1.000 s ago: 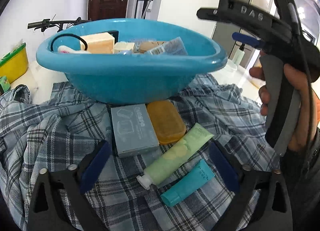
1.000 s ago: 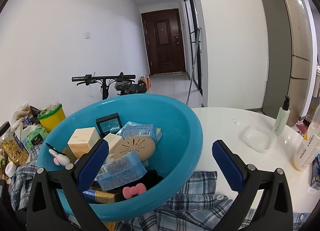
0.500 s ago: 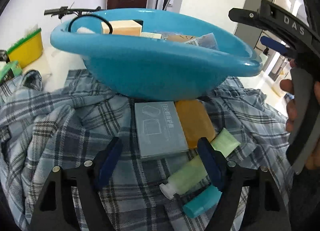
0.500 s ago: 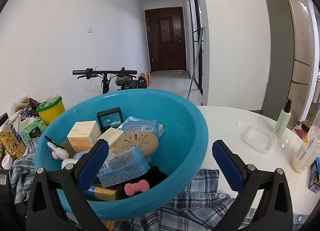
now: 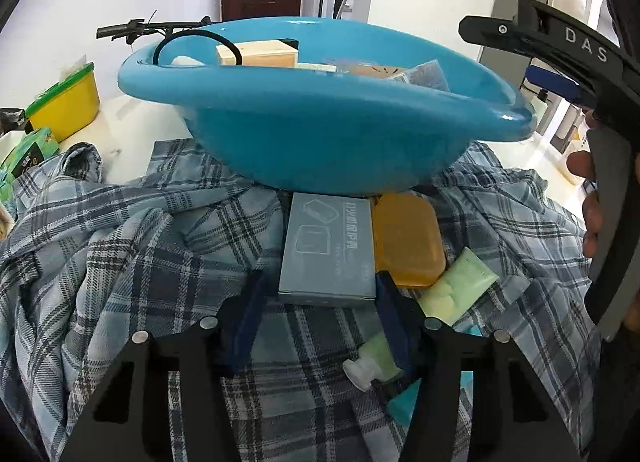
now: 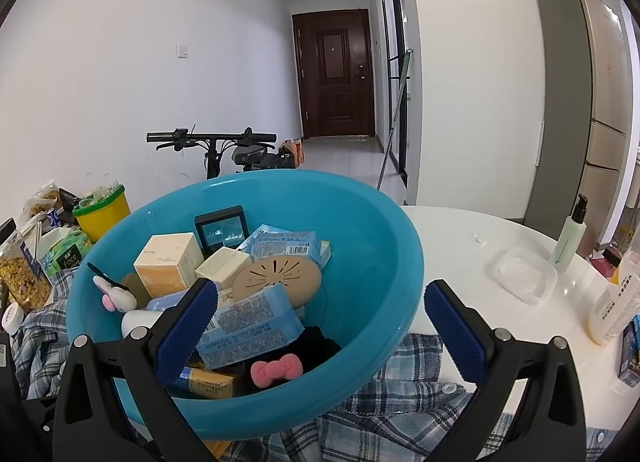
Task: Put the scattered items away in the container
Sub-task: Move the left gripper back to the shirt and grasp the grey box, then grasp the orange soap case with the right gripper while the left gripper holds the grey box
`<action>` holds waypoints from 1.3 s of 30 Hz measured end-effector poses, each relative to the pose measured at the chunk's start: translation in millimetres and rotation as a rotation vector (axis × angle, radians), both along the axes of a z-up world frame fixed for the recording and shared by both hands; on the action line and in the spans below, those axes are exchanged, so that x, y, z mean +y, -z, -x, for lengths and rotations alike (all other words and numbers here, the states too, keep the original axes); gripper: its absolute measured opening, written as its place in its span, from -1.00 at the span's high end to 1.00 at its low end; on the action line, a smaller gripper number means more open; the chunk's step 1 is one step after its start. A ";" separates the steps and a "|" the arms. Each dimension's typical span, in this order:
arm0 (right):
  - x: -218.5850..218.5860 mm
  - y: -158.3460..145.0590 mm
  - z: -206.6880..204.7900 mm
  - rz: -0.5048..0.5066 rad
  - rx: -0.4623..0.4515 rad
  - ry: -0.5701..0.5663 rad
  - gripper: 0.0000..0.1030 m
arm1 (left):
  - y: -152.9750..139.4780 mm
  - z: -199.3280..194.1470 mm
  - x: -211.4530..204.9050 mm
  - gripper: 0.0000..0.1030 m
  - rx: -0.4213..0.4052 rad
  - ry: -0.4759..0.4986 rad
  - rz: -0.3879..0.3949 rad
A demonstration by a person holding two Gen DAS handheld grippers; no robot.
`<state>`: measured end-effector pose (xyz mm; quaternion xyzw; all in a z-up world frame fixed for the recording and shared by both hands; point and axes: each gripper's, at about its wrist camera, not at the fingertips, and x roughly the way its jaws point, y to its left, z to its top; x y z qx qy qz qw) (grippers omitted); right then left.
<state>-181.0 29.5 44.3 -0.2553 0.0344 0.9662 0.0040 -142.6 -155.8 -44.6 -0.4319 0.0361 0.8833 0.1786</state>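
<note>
A grey-blue flat box [image 5: 328, 246] lies on a plaid shirt [image 5: 120, 254] just before the blue basin [image 5: 320, 130]. My left gripper [image 5: 320, 286] is closing, its jaws on either side of the box's near end, and a small gap still shows at the left pad. Beside the box lie an orange case [image 5: 406, 238], a pale green tube [image 5: 452, 290] and a teal tube [image 5: 404, 402], partly hidden by my right finger. My right gripper [image 6: 320, 302] hangs open over the basin [image 6: 380, 262], which holds several boxes and packets. A hand holds it at the right [image 5: 560, 62].
A yellow tub [image 6: 106, 214] and snack bags [image 6: 24, 274] stand left of the basin. On the white table to the right are a pump bottle [image 6: 568, 238], a clear plastic box [image 6: 520, 274] and a cream bottle [image 6: 612, 310]. A bicycle [image 6: 212, 142] stands behind.
My left gripper has tilted down and moved left from the tubes to the grey-blue box, its jaws narrowing around it. The right gripper has stayed open over the basin.
</note>
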 end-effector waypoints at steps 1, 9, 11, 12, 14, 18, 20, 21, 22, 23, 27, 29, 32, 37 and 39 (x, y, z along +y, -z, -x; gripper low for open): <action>-0.6 0.0 0.3 -0.001 -0.002 -0.002 -1.00 | -0.5 -0.8 3.1 -0.11 0.003 0.005 0.012; -4.0 0.7 -0.3 -0.011 -0.002 -0.007 -1.00 | 0.5 2.6 13.3 0.03 0.010 0.035 0.052; -3.6 0.6 -1.4 -0.010 0.000 -0.009 -1.00 | 0.4 0.4 9.8 0.03 0.011 0.032 0.032; -4.0 0.4 -1.6 -0.012 0.001 -0.009 -1.00 | -0.2 -0.5 8.1 0.03 0.012 0.028 0.024; -4.7 -0.1 -1.7 -0.012 0.005 -0.012 -1.00 | -3.1 -5.0 5.2 0.03 0.024 0.026 0.010; -3.4 -3.4 -4.2 0.000 0.018 -0.024 -1.00 | -13.8 -20.3 2.1 0.04 0.085 0.040 0.014; -1.9 -6.0 -6.2 0.012 0.033 -0.031 -1.00 | -22.9 -21.3 -6.9 0.04 0.110 0.043 -0.018; -1.4 -6.9 -7.1 0.012 0.040 -0.032 -1.00 | -26.7 -23.5 -9.9 0.05 0.117 0.045 -0.034; -1.6 -7.0 -7.1 0.008 0.046 -0.030 -1.00 | -31.1 -26.2 -14.1 0.05 0.119 0.049 -0.056; -2.1 -6.5 -6.2 0.004 0.045 -0.026 -1.00 | -33.1 -27.7 -16.1 0.05 0.116 0.048 -0.061; -4.5 -0.9 -1.1 -0.008 0.022 -0.024 -1.00 | -36.4 -30.6 -21.6 0.05 0.099 0.045 -0.069; -6.6 0.5 -0.4 -0.018 0.017 -0.029 -1.00 | -37.6 -32.5 -22.2 0.05 0.097 0.052 -0.073; -8.6 -1.2 -0.8 -0.015 0.007 -0.060 -1.00 | -34.0 -28.7 -22.3 0.05 0.104 0.049 -0.065; -3.7 -5.2 -18.0 0.019 -0.066 -0.112 -1.00 | -30.6 -26.5 -19.8 0.04 0.114 0.047 -0.066; -3.2 -5.6 -33.2 0.004 -0.081 -0.129 -1.00 | -29.1 -26.4 -17.3 0.04 0.111 0.053 -0.053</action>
